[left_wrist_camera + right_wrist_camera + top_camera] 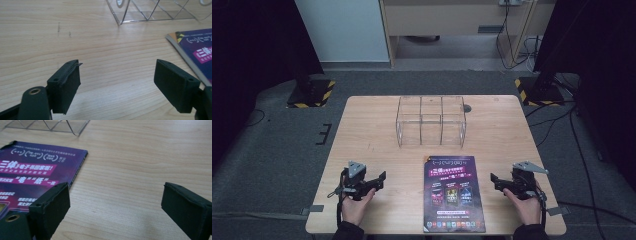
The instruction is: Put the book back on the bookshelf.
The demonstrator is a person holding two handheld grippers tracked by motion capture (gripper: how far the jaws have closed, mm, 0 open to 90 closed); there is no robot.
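A purple book (454,194) is laid flat at the desk's (372,135) near edge, long axis front-to-back; left gripper (377,180) and right gripper (498,181) are held wide, gripping nothing.

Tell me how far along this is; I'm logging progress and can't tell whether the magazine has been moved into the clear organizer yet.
Nothing looks done yet. The magazine lies flat on the table, near the front edge, and the clear organizer behind it stands empty. Nothing is in hand: the left tongs and right tongs are open, one on each side of the magazine, gripping nothing. If filing it is the job, all of it remains.
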